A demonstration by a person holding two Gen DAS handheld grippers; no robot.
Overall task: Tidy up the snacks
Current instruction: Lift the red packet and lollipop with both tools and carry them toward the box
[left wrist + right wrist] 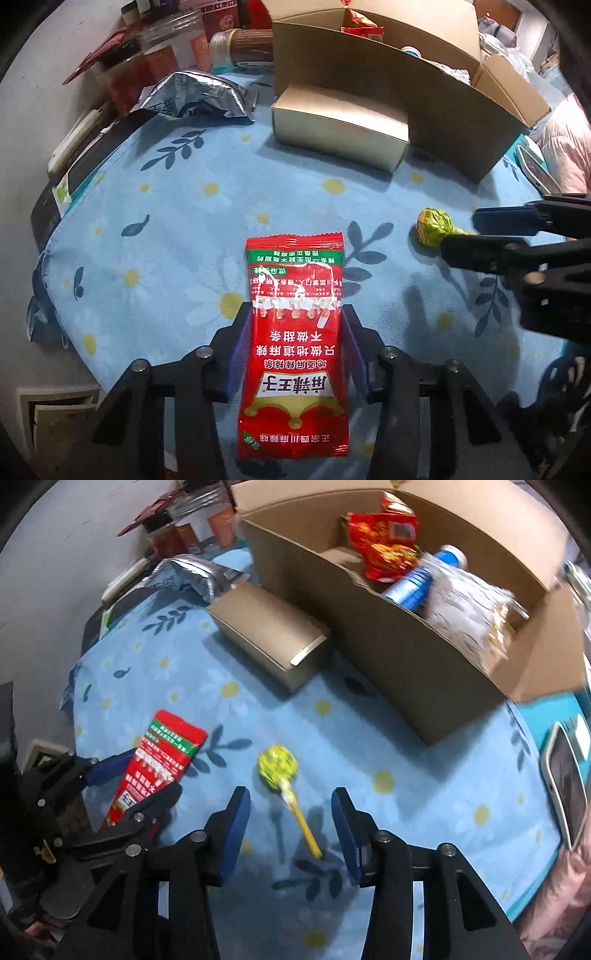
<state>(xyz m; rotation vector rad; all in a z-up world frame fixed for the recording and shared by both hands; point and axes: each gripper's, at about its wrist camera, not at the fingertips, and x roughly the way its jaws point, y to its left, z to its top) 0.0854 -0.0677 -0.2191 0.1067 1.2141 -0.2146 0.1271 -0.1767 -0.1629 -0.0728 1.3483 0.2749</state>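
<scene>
Dim indoor light, soft shadows, fisheye-bent dark edges; right view's far side motion-blurred.

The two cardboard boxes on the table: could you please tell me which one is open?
The large cardboard box at the back is open and holds snack packets. The small closed box sits in front of it.

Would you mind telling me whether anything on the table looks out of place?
Yes: a torn-open silver foil wrapper lies crumpled on the tablecloth left of the small closed carton, looking like litter. Otherwise nothing looks spilled or damaged.
</scene>
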